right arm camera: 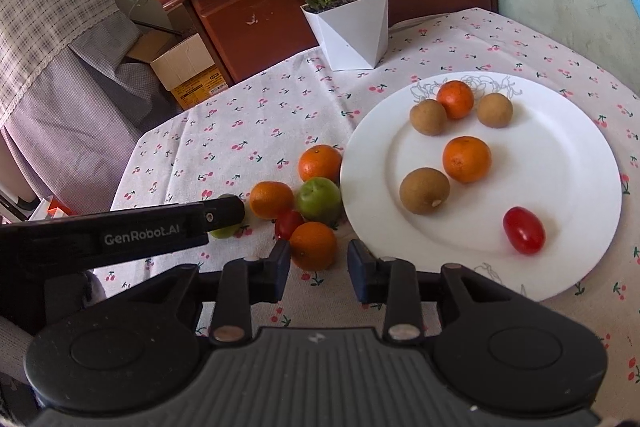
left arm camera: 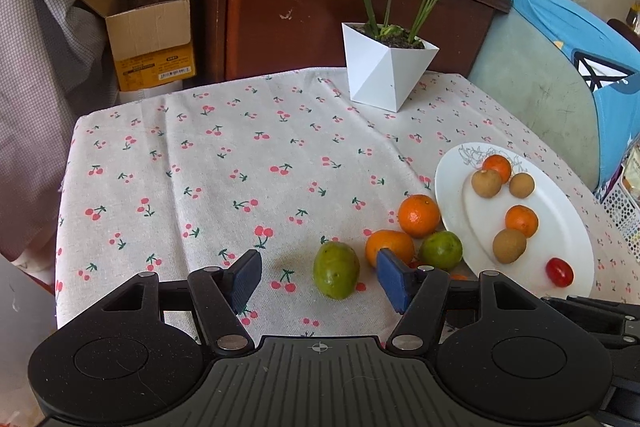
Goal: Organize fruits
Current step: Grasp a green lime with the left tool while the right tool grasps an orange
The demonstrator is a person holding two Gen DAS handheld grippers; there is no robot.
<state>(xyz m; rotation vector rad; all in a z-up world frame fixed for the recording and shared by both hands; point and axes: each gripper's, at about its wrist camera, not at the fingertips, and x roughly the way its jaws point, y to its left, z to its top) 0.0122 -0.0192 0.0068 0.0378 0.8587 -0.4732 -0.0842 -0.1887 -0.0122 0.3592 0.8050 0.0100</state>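
Observation:
A white plate (right arm camera: 560, 131) holds two small oranges, three brown round fruits and a red cherry tomato (right arm camera: 523, 230); the plate also shows in the left wrist view (left arm camera: 560, 203). Beside its left rim on the cloth lie several loose fruits: oranges (right arm camera: 320, 163), a round green fruit (right arm camera: 318, 200), a small tomato (right arm camera: 289, 223). An oval green fruit (left arm camera: 336, 270) lies between the fingers of my open, empty left gripper (left arm camera: 320, 281). My right gripper (right arm camera: 318, 271) is open and empty, just in front of an orange (right arm camera: 313, 245).
A white angular plant pot (left arm camera: 386, 71) stands at the table's far side. A dark wooden cabinet and an open cardboard box (left arm camera: 148, 27) are behind the table. A padded chair (left arm camera: 560, 99) stands at the right. The cherry-print cloth (left arm camera: 200, 167) covers the table.

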